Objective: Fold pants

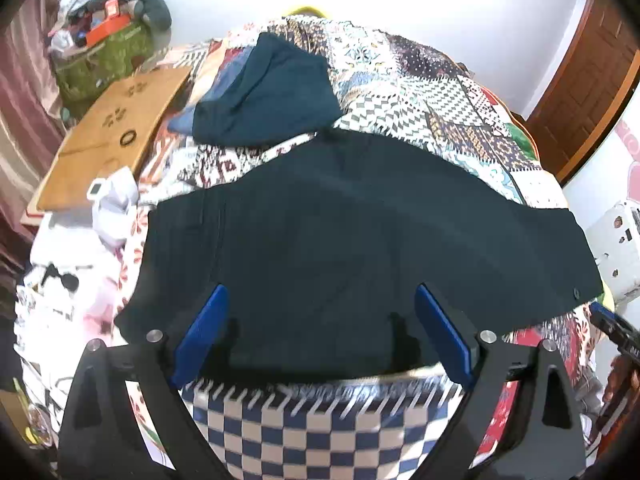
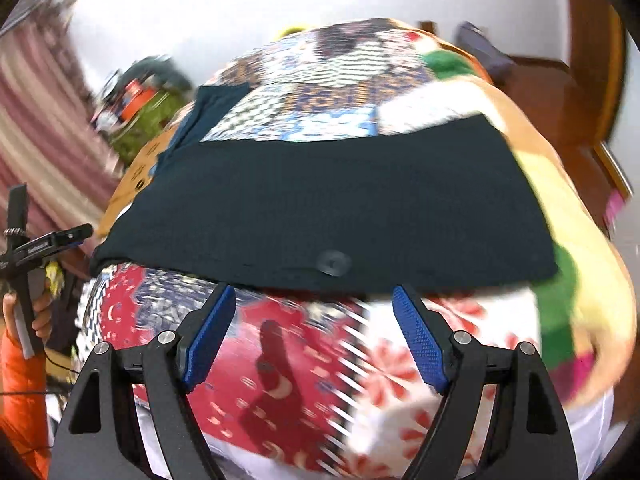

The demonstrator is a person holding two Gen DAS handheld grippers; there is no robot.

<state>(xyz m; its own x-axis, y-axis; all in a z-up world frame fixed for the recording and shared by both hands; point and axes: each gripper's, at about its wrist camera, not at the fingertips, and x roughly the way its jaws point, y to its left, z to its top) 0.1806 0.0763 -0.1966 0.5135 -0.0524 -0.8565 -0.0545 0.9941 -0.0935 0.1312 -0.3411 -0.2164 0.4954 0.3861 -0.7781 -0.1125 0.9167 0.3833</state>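
Matt dark cloth pants on a patterned cloth quilt.

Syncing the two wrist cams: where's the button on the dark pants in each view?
Left wrist: the button sits at far right, near the lower right corner of the dark pants.
Right wrist: the button sits near centre, on the pants' near edge, just above the gap between the open tool's fingers.
Shared landmark: the green bag with orange items, upper left in both views.
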